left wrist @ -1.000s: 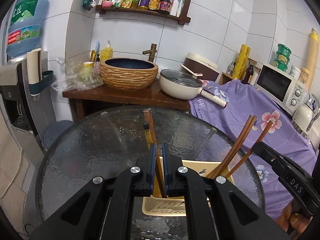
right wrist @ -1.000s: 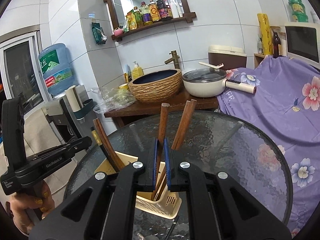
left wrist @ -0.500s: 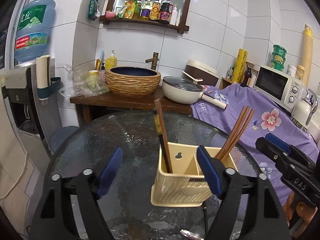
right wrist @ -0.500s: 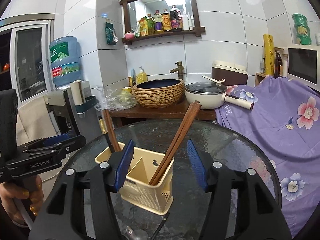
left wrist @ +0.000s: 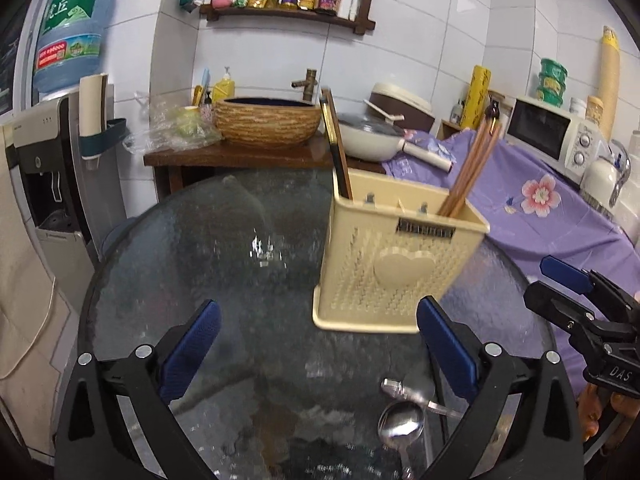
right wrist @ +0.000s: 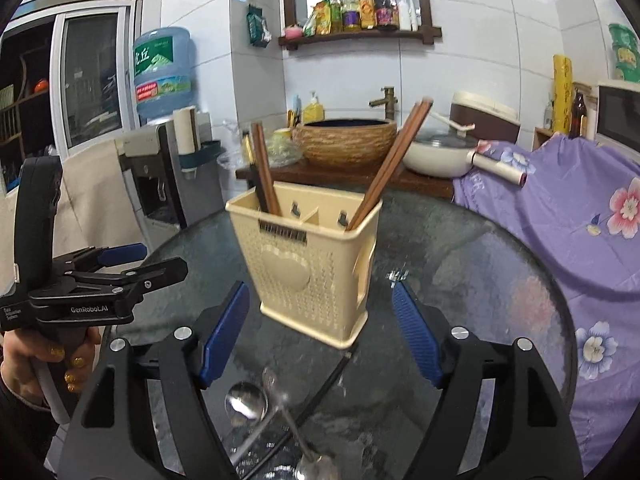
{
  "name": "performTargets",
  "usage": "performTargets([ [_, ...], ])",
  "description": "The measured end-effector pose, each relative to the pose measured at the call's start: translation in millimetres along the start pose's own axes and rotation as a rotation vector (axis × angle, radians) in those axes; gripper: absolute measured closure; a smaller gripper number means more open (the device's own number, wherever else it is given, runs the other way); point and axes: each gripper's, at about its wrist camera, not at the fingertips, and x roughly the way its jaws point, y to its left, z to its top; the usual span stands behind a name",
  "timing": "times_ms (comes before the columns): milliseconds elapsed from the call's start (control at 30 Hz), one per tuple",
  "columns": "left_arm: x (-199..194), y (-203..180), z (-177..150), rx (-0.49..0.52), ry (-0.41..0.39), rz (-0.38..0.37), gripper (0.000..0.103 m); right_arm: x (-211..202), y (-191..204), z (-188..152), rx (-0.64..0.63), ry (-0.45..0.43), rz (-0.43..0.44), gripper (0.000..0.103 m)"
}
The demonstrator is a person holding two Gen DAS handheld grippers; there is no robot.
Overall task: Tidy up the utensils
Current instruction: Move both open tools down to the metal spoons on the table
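Both grippers, left (left wrist: 318, 350) and right (right wrist: 320, 330), angle down in front of the holder (left wrist: 394, 258) on the table (left wrist: 200, 264); jaws just opened, spread, nothing between. Holder: two chopstick bundles (right wrist: 390, 168), one per end compartment. Two spoons (left wrist: 402, 426) lie just before it.

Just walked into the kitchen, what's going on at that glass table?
A person is sorting utensils with a hand-held gripper in each hand. Both the left hand-held gripper and the right hand-held gripper have just been opening and hold nothing. Wooden chopsticks and darker ones stand in separate compartments of the cream holder. Spoons lie on the glass table.
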Motion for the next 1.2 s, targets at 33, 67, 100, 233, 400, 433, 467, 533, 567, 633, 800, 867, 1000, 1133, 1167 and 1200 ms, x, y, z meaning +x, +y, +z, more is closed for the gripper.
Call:
performTargets([
  [33,1,0,-5,0.006,0.01,-0.001,0.007,2,-1,-7,0.006,0.016,0.006,0.029],
  [67,4,0,-12,0.016,0.031,0.001,0.007,3,-2,-12,0.01,0.026,0.008,0.029],
  [100,5,1,-18,0.02,0.042,0.004,0.007,6,-2,-19,0.012,0.044,0.01,0.029],
  [233,11,6,-36,0.015,0.085,0.022,0.007,12,-7,-40,0.007,0.098,0.011,0.029],
  [400,16,4,-56,0.001,0.168,-0.02,0.007,19,-5,-58,-0.027,0.166,0.027,0.029],
  [433,18,2,-61,0.009,0.184,-0.019,0.007,20,-4,-63,-0.042,0.183,0.031,0.029],
  [467,19,0,-64,0.016,0.191,-0.018,0.007,21,-3,-66,-0.052,0.197,0.034,0.029],
  [533,19,-6,-72,0.038,0.203,-0.019,0.007,23,-1,-70,-0.068,0.219,0.034,0.03],
  [567,19,-8,-75,0.048,0.206,-0.02,0.007,24,-1,-73,-0.075,0.237,0.039,0.031],
  [633,19,-14,-80,0.07,0.213,-0.016,0.007,28,-2,-79,-0.079,0.272,0.049,0.035],
  [800,21,-31,-89,0.121,0.234,-0.043,0.008,30,-10,-88,-0.052,0.3,0.041,0.038],
  [867,23,-38,-91,0.139,0.241,-0.056,0.008,29,-15,-90,-0.031,0.301,0.039,0.038],
  [1000,31,-53,-91,0.186,0.249,-0.056,0.015,26,-20,-93,-0.017,0.302,0.035,0.038],
  [1133,40,-66,-92,0.218,0.251,-0.037,0.021,22,-20,-94,-0.013,0.295,0.031,0.038],
  [1167,43,-69,-92,0.23,0.25,-0.021,0.021,20,-20,-94,-0.013,0.289,0.025,0.038],
  [1200,45,-72,-92,0.234,0.25,-0.014,0.022,20,-20,-94,-0.012,0.287,0.023,0.038],
])
